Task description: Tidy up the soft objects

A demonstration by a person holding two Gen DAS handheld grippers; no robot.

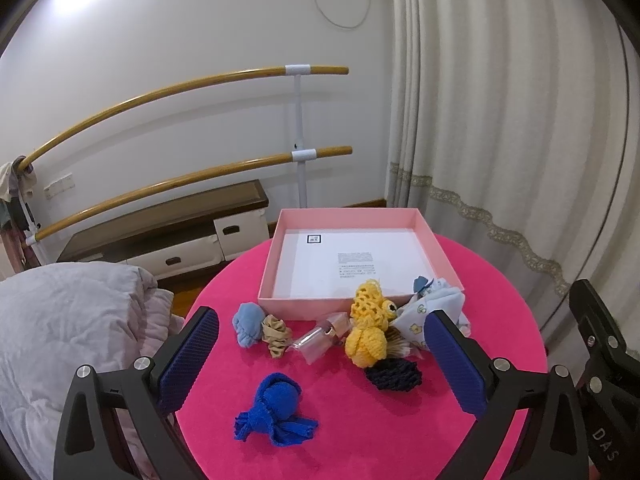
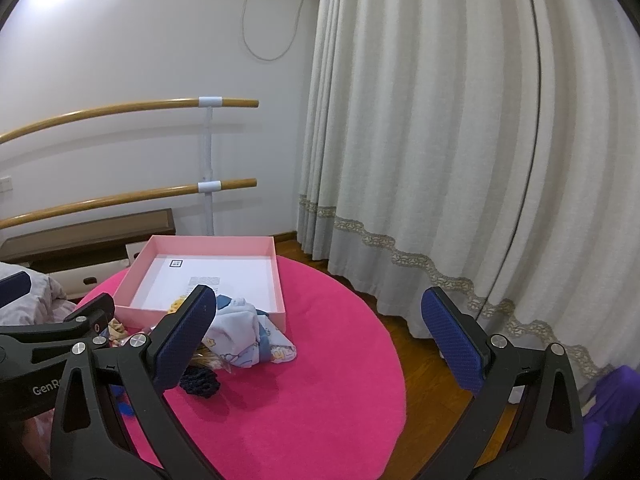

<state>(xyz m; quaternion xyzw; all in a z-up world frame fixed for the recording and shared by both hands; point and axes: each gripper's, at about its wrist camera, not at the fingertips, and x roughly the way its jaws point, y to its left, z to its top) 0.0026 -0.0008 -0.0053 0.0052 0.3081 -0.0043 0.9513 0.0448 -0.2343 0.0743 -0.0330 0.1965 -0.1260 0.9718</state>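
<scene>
your left gripper is spread wide, holding nothing, over the pink table. the blue knit toy lies at its 6 o'clock, the yellow crochet toy at 1 o'clock, touching the pink box. your right gripper is likewise released, the patterned cloth at its 9 o'clock.

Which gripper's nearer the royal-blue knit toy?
Left. The left gripper hovers open just above the royal-blue knit toy; the right gripper is off to its right, over bare mat.
</scene>
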